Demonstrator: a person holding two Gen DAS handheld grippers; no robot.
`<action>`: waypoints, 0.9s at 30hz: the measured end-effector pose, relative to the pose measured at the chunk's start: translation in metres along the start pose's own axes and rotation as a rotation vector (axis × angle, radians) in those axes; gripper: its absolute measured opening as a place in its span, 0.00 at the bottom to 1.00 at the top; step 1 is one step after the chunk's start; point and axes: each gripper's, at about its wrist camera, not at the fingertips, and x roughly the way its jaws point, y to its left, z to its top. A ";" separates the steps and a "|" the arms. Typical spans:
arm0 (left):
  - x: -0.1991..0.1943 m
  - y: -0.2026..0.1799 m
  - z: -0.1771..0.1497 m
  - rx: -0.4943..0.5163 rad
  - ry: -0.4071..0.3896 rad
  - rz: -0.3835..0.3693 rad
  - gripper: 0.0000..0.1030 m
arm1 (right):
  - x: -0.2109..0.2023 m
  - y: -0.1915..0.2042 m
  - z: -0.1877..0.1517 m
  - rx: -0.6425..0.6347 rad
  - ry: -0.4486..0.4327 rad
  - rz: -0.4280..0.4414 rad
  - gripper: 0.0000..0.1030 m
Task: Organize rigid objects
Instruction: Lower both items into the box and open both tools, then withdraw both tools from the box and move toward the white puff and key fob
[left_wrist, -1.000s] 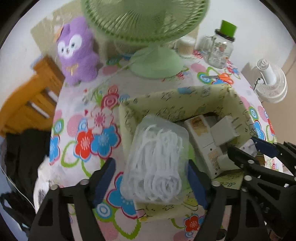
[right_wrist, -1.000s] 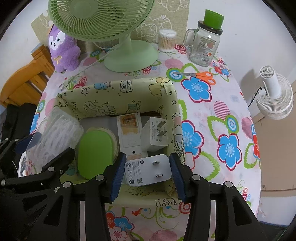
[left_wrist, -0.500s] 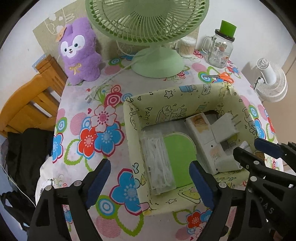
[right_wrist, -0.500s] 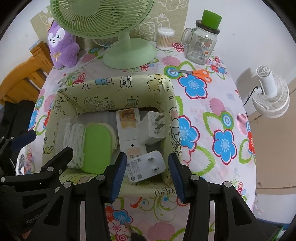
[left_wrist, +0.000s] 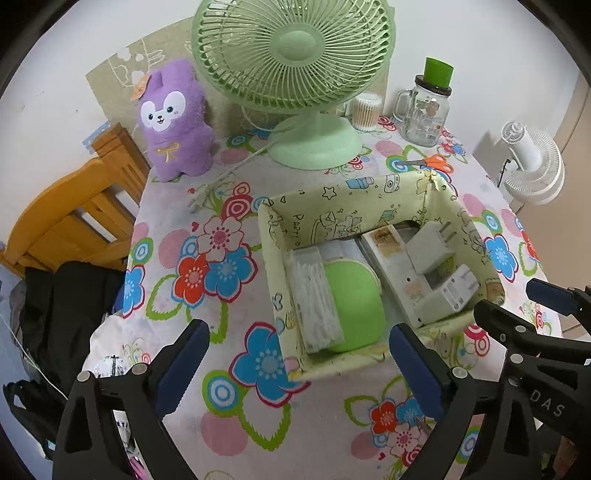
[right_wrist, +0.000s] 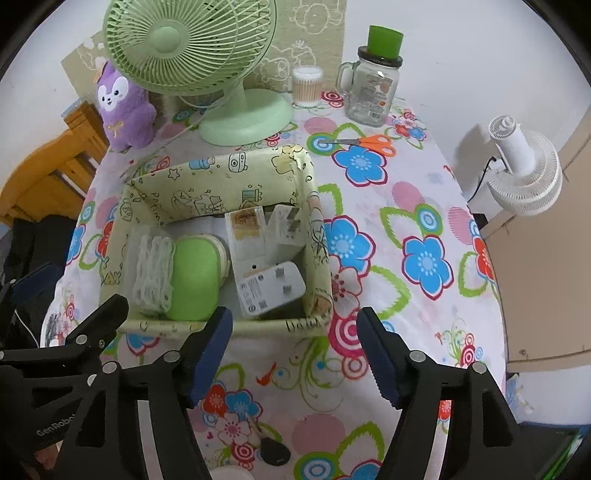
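A pale yellow cartoon-print box (left_wrist: 354, 195) (right_wrist: 221, 166) stands on the flowered table. In it lie a clear case of white cord (left_wrist: 314, 295) (right_wrist: 153, 269), a green oval case (left_wrist: 352, 295) (right_wrist: 194, 277), a long white box (left_wrist: 395, 266) (right_wrist: 245, 236) and two white plug adapters (left_wrist: 452, 291) (right_wrist: 271, 286). My left gripper (left_wrist: 299, 354) is open and empty, in front of the box. My right gripper (right_wrist: 293, 339) is open and empty, just before the box's near wall.
A green desk fan (left_wrist: 295, 55) (right_wrist: 192, 44), a purple plush (left_wrist: 173, 118), a glass jar with green lid (right_wrist: 373, 85), a cotton-swab tub (right_wrist: 306, 85) and orange scissors (right_wrist: 369, 142) stand behind the box. A small black object (right_wrist: 275, 450) lies near the front edge. A white fan (right_wrist: 524, 173) stands off the table's right.
Left gripper let go of the cord case and right gripper let go of the plug adapter; both now lie in the box. Both grippers opened and drew back toward me.
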 end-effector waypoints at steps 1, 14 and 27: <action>-0.002 0.000 -0.002 -0.001 -0.002 0.000 0.97 | -0.001 0.000 -0.002 -0.002 -0.002 -0.001 0.72; -0.025 -0.001 -0.032 -0.010 -0.005 -0.013 0.94 | -0.025 0.005 -0.036 -0.017 -0.040 -0.008 0.74; -0.048 -0.005 -0.055 0.019 -0.026 -0.043 0.94 | -0.053 0.007 -0.067 0.002 -0.099 -0.042 0.74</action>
